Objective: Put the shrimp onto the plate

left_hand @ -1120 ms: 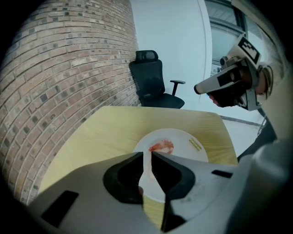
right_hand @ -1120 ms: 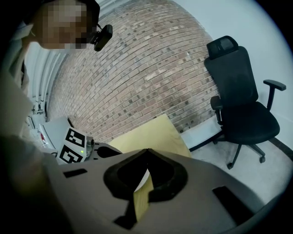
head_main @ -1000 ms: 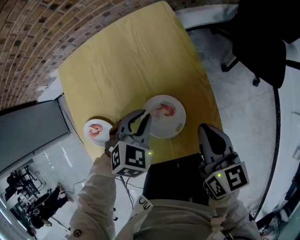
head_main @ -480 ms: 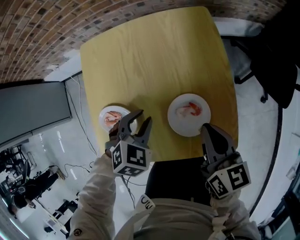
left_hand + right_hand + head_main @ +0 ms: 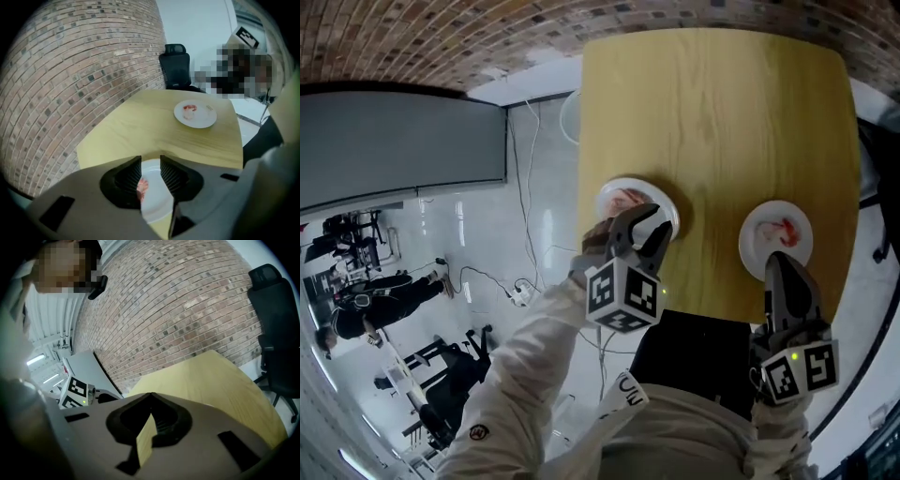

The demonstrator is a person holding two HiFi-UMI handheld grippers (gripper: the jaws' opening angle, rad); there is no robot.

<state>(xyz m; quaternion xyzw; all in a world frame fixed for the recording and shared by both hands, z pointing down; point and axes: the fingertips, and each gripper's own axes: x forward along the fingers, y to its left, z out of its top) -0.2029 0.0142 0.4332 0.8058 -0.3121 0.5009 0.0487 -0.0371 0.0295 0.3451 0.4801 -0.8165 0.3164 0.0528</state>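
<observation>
Hovering over the small round white plate (image 5: 157,197), your left gripper (image 5: 654,220) has jaws just spreading, pinching nothing; your right gripper (image 5: 778,262) has jaws pressed together.

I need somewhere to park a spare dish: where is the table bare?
The far half of the table, from the left plate and the right plate to the brick wall, is bare. So is the strip between the plates. The near edge is crowded: both plates sit there.

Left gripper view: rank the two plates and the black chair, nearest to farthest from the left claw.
1. Near plate, directly below, seen between the jaws.
2. Far plate, across the table, to the right.
3. Black chair, beyond the table.
</observation>
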